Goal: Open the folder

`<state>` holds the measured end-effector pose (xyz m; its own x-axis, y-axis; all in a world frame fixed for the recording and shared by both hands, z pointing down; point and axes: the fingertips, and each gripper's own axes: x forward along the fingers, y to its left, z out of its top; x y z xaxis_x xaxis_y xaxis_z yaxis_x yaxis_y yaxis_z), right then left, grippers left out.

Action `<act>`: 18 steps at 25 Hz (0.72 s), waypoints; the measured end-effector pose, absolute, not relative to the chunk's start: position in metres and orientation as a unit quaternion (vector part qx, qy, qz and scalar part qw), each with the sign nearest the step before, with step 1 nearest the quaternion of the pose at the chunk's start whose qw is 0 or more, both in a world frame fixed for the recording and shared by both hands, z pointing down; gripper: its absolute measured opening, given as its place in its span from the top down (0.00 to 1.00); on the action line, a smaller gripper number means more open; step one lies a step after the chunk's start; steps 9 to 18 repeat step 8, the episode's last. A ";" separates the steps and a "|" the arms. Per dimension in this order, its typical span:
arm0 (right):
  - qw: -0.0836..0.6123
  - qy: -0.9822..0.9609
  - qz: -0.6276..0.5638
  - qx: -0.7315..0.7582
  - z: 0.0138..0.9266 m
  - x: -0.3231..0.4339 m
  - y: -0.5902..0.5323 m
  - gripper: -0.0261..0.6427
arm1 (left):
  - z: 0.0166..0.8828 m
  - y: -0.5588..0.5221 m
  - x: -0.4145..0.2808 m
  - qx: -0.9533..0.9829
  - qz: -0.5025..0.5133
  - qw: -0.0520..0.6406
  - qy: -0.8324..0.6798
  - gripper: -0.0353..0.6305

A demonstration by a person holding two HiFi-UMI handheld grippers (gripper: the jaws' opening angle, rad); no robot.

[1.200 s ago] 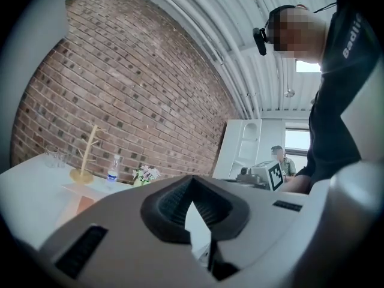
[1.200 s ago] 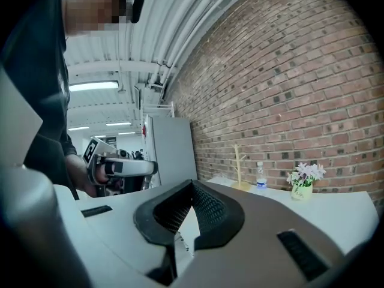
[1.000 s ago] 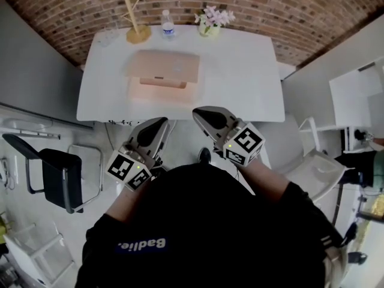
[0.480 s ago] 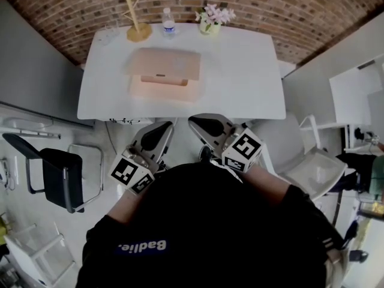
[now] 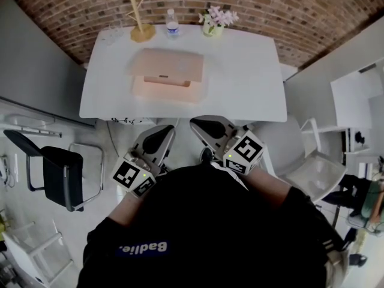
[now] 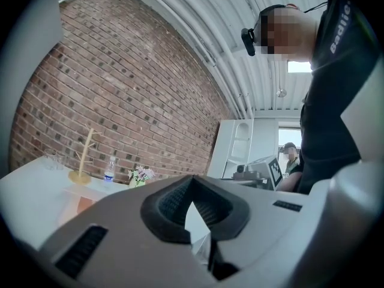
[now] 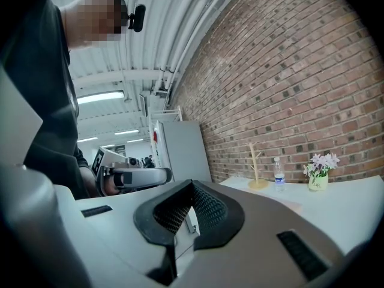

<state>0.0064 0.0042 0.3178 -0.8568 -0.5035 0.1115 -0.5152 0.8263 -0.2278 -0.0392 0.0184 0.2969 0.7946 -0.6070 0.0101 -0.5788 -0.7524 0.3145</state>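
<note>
Hanging close in front of the person's dark top, the left gripper (image 5: pixel 156 138) and the right gripper (image 5: pixel 207 126) sit side by side below the near edge of the white table (image 5: pixel 252 83), apart from each other and touching nothing. Each gripper's own view shows its ribbed pads pressed together at the tips, with nothing caught between them. A black chair (image 5: pixel 57 173) stands to the left and a white chair (image 5: pixel 312 167) to the right. Further out, the peach folder (image 5: pixel 168 74) lies flat on the table, left of its centre, well apart from both grippers, its cover down as far as the head view shows. Beyond it, along the far edge, stand a wooden branch stand (image 5: pixel 141 26), a water bottle (image 5: pixel 173 24) and a small vase of flowers (image 5: pixel 215 21), backed by a brick wall (image 5: pixel 288 11).
</note>
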 end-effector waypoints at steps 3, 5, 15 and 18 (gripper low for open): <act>0.029 -0.957 0.120 0.261 0.317 0.004 0.006 0.92 | 0.296 0.021 -0.042 0.935 -0.051 0.153 -0.317 0.94; 0.036 -0.958 0.119 0.259 0.318 0.003 0.007 0.92 | 0.297 0.022 -0.044 0.935 -0.048 0.153 -0.315 0.94; 0.038 -0.957 0.124 0.261 0.319 0.003 0.007 0.92 | 0.297 0.024 -0.046 0.936 -0.046 0.150 -0.315 0.94; 0.038 -0.957 0.124 0.261 0.319 0.003 0.007 0.92 | 0.297 0.024 -0.046 0.936 -0.046 0.150 -0.315 0.94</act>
